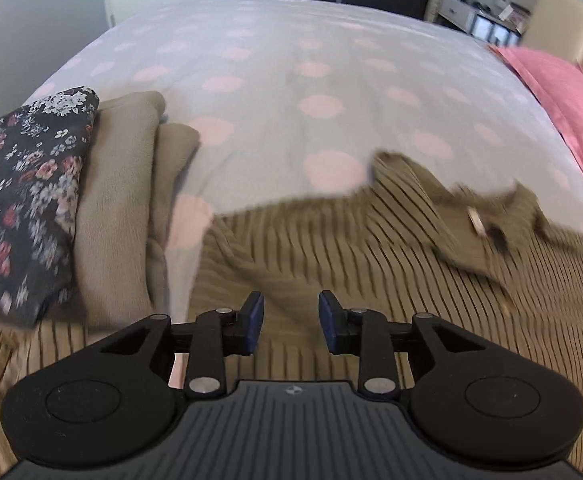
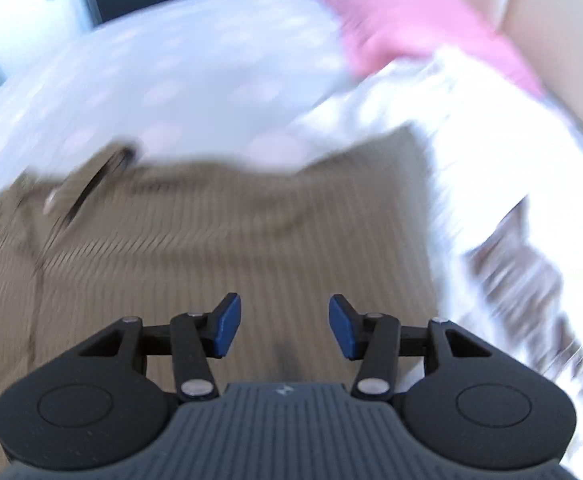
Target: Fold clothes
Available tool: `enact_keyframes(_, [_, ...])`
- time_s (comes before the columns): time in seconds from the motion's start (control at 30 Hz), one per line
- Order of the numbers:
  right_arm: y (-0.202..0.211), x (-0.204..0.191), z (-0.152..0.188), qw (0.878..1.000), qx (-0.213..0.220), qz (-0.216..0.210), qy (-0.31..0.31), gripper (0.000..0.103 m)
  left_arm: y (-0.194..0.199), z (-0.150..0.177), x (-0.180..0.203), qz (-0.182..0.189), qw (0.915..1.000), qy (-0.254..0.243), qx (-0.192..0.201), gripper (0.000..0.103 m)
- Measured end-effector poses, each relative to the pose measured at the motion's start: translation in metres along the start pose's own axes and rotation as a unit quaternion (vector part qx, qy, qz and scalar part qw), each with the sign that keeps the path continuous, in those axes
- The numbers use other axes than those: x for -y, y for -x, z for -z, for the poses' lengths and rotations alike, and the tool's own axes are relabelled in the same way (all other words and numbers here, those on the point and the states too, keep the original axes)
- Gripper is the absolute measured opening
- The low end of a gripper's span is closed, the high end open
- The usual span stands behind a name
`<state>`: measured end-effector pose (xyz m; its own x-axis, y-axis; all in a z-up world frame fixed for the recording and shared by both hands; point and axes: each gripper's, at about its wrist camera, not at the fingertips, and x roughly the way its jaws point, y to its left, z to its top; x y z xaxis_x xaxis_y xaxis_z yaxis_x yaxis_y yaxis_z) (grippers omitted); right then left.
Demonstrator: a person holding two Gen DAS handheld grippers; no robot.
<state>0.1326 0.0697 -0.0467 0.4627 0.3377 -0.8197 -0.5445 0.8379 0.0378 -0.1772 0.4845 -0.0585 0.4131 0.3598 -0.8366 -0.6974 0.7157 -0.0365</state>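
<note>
Garment in hand: the tan ribbed knit top with thin dark stripes (image 1: 371,248) is lying spread across the near side of the bed, its collar end rumpled toward the far edge.
Left gripper (image 1: 291,322): hovering just over the knit, blue pads parted, nothing sitting between them.
Right gripper (image 2: 283,326): jaws standing wider, empty too, hanging over the same top; this view is blurring.
Done so far: a dark floral folded piece (image 1: 23,184) and a beige fleece folded piece (image 1: 123,208) are stacking up at the left, apparently finished.
Left to do: this top is looking unfolded.
Surroundings: polka-dot white bedspread (image 1: 291,60), pink pillow (image 1: 563,100) far right.
</note>
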Motion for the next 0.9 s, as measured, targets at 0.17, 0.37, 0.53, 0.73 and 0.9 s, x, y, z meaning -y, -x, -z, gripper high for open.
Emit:
enact_keyframes(0.17, [-0.008,0.049,-0.042,0.999,0.036,0.007,-0.014,0.051,0.023,0.033,0.019,-0.014,0.9991,-0.033,-0.021,0.031])
enact_keyframes(0.37, [-0.045,0.080,-0.081,0.999,0.033,0.030,0.012,0.047,0.025,0.067,0.022,-0.025,0.9990,-0.017,-0.035,0.040])
enact_keyframes(0.53, [-0.073,0.089,-0.099,0.999,0.025,0.034,0.002,0.044,0.006,0.069,0.016,-0.026,0.9980,0.006,-0.057,0.040])
enact_keyframes(0.73, [-0.096,0.082,-0.101,0.998,0.023,0.051,0.004,0.011,-0.006,0.069,0.011,-0.029,0.9972,0.024,-0.065,0.040])
enact_keyframes(0.9, [-0.077,0.066,-0.102,0.999,0.031,0.037,0.015,0.001,-0.009,0.068,0.006,-0.018,0.9972,0.033,-0.064,0.040])
